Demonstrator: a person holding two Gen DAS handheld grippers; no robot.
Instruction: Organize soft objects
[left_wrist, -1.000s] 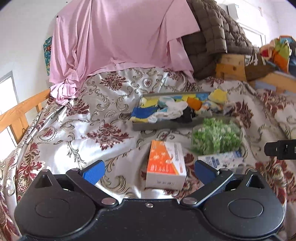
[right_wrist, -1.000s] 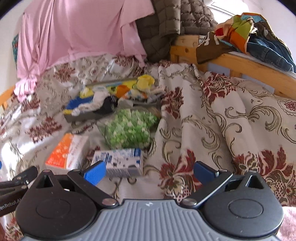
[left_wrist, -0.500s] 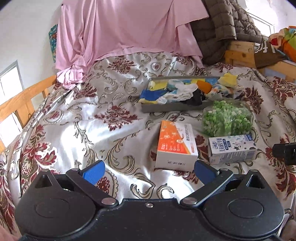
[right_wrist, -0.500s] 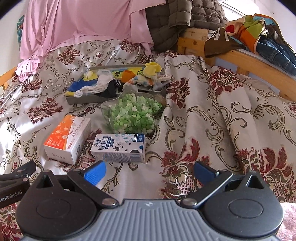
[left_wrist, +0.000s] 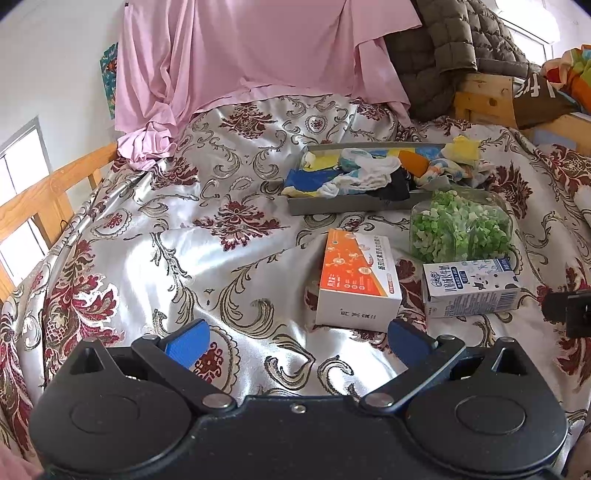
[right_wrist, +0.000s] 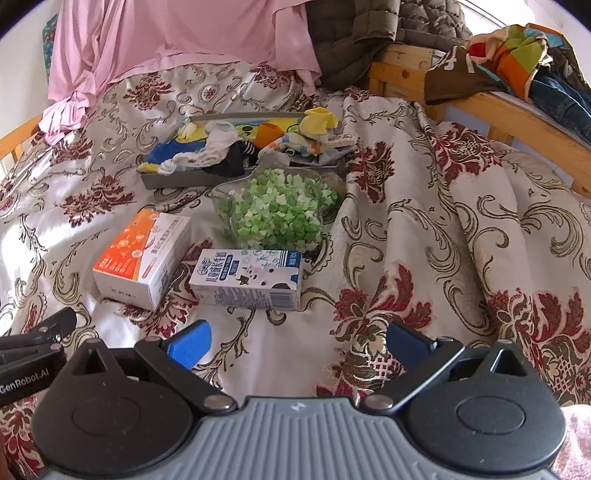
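Observation:
A grey tray (left_wrist: 347, 207) (right_wrist: 173, 180) lies on the bed, piled with several small socks and cloths (left_wrist: 373, 173) (right_wrist: 229, 146); a yellow sock (right_wrist: 317, 120) hangs over its right end. My left gripper (left_wrist: 295, 341) is open and empty, low over the bedspread, well short of the tray. My right gripper (right_wrist: 299, 341) is open and empty, to the right of the left one. Each gripper's edge shows in the other's view.
In front of the tray stand a clear container of green pieces (left_wrist: 461, 225) (right_wrist: 277, 214), an orange and white box (left_wrist: 356, 277) (right_wrist: 144, 251) and a milk carton (left_wrist: 469, 288) (right_wrist: 247, 278). Wooden bed rails (left_wrist: 44, 192) (right_wrist: 517, 110) border both sides. A pink sheet (left_wrist: 258, 55) hangs behind.
Both grippers have pulled back and risen from the objects, so the boxes and tray look farther away. Nothing was grasped; both stay open.

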